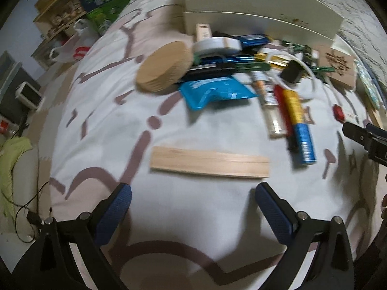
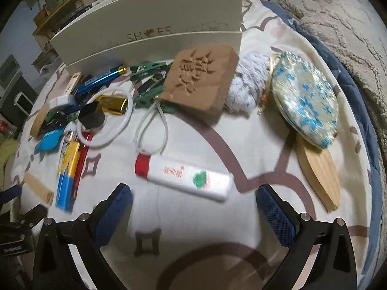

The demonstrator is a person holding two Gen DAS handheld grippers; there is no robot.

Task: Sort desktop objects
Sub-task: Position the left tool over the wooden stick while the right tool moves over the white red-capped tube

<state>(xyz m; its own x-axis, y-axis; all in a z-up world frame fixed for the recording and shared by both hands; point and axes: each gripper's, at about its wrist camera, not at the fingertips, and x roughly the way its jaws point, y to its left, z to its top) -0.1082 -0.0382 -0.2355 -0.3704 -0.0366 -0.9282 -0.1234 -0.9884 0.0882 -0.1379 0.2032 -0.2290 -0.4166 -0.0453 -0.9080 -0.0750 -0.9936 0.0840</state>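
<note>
Two wide claws (image 1: 193, 203) (image 2: 194, 204) face clutter.

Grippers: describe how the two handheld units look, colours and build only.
Both match. The left gripper and right gripper each have black angular frames with silver round bolts, and two fingers faced with blue textured pads. No cables, sleeves or legible markings show on them.

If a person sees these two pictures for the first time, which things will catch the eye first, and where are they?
In the right wrist view, the white tube with a red cap lies just ahead of the open right gripper, with the carved brown block leaning on the white shoe box behind. In the left wrist view, a pale wooden strip lies alone before the open left gripper, and a cluttered pile with a blue pouch sits beyond.
</note>
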